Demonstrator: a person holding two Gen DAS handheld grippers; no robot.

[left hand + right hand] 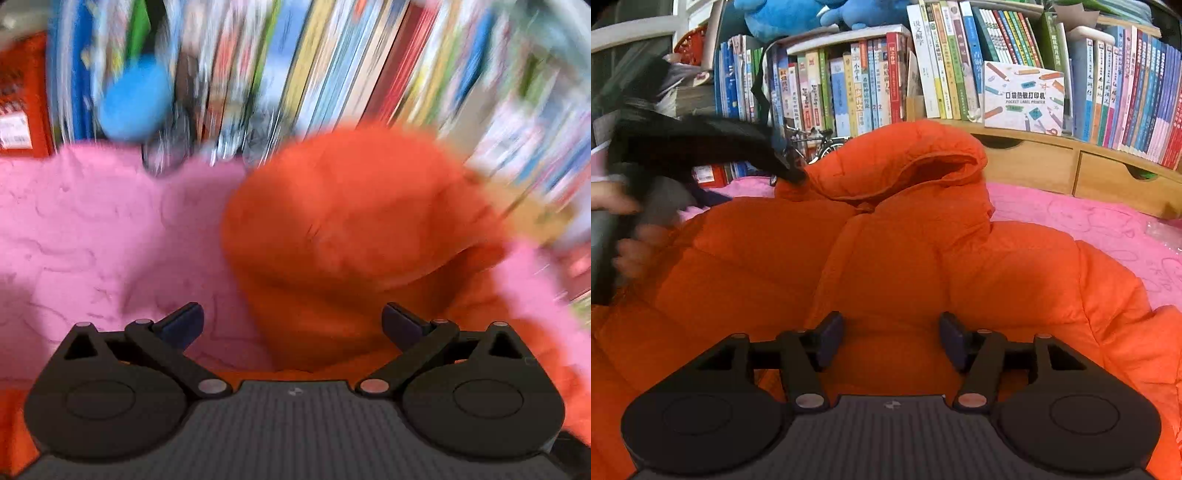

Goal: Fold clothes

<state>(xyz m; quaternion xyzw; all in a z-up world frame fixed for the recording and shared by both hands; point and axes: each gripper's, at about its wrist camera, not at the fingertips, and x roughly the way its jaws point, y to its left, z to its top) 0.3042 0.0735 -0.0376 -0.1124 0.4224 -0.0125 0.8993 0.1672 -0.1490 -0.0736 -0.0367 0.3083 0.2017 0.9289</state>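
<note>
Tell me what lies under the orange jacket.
The orange jacket lies on a pink cover, which shows at its sides and behind it. What is beneath the jacket's middle is hidden by its own padding. Both grippers are open.

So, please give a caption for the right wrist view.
Open right gripper above puffy orange hooded jacket on pink blanket.

A pink sheet with faint scribbled line drawings [1089, 221] is covering the surface. An orange puffer jacket [886, 258] is lying spread across it, hood toward the wooden drawer unit [1071, 173] that is standing at the far edge.
</note>
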